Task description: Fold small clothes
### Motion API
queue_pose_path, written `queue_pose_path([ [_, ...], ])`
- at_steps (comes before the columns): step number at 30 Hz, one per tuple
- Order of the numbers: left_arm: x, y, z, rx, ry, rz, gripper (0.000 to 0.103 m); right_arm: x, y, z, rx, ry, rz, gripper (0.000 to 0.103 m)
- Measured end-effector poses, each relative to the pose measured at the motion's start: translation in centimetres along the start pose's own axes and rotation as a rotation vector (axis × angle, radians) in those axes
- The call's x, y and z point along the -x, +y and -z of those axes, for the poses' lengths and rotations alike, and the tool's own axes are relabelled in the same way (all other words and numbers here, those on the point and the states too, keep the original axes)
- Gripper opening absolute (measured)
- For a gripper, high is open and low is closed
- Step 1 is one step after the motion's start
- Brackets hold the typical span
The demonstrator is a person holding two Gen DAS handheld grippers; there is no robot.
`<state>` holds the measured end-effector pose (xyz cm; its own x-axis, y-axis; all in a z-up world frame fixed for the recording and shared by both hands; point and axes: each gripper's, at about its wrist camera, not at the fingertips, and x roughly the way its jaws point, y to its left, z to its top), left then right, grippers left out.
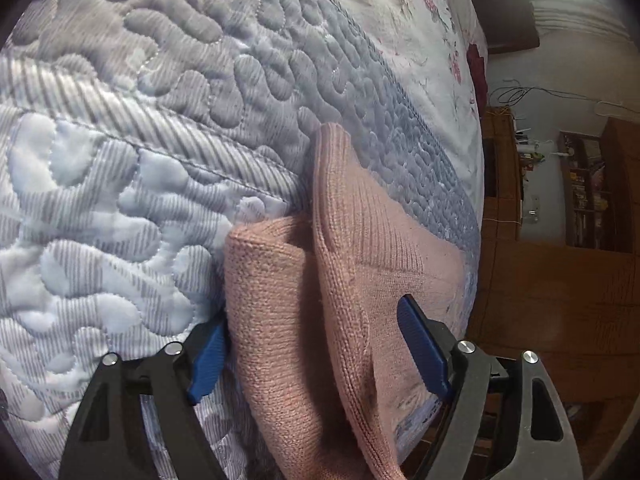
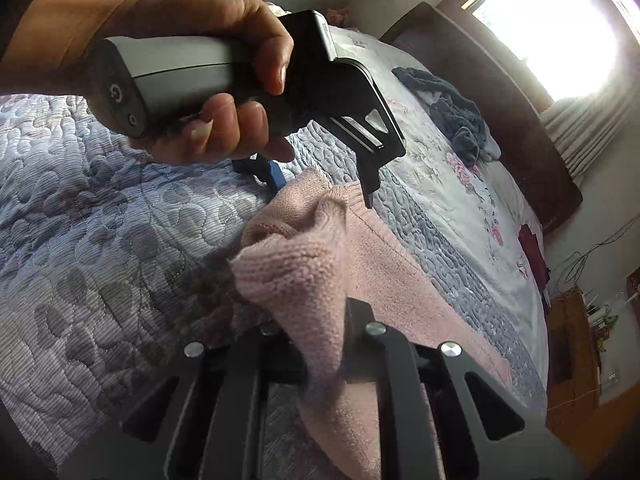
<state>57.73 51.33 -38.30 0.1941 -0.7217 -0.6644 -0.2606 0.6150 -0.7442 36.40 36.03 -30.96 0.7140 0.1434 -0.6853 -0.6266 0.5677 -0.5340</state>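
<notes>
Pink knitted garment (image 1: 340,280) bunched near quilted grey-blue bedspread (image 1: 120,200) edge. Left gripper (image 1: 320,352) spread wide around folds. Right gripper (image 2: 324,344) clamped on pink knit.

Your left wrist camera sits close above the pink knit garment (image 1: 340,280), facing the headboard; your right one looks likewise, sharing that garment.

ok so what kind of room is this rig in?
Most likely a bedroom in a home. The pink knit garment lies on a bed with a quilted bedspread and a dark headboard; a curtained window and wooden shelves are nearby.
</notes>
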Motion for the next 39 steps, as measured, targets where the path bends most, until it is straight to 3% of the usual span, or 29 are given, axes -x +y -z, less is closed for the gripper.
queue_pose_path([
  [1,-0.3,-0.3,-0.3,-0.006,0.008,-0.023,0.051,0.0,0.0,0.0,-0.006,0.001,-0.004,0.009],
  [4,-0.3,-0.5,-0.5,-0.002,0.016,-0.071,0.03,0.2,0.0,0.1,-0.025,-0.001,-0.009,0.009],
  [7,0.2,-1.3,-0.5,-0.011,-0.007,-0.087,0.026,0.7,-0.2,0.1,-0.057,-0.001,-0.016,0.009],
  [22,3.7,-12.6,0.8,-0.164,-0.09,-0.188,0.022,5.5,-5.0,0.3,-0.24,-0.039,-0.025,0.009],
  [39,4.6,-19.0,2.0,-0.238,-0.095,-0.257,0.022,8.7,-9.8,1.2,-0.353,-0.065,-0.026,0.009],
])
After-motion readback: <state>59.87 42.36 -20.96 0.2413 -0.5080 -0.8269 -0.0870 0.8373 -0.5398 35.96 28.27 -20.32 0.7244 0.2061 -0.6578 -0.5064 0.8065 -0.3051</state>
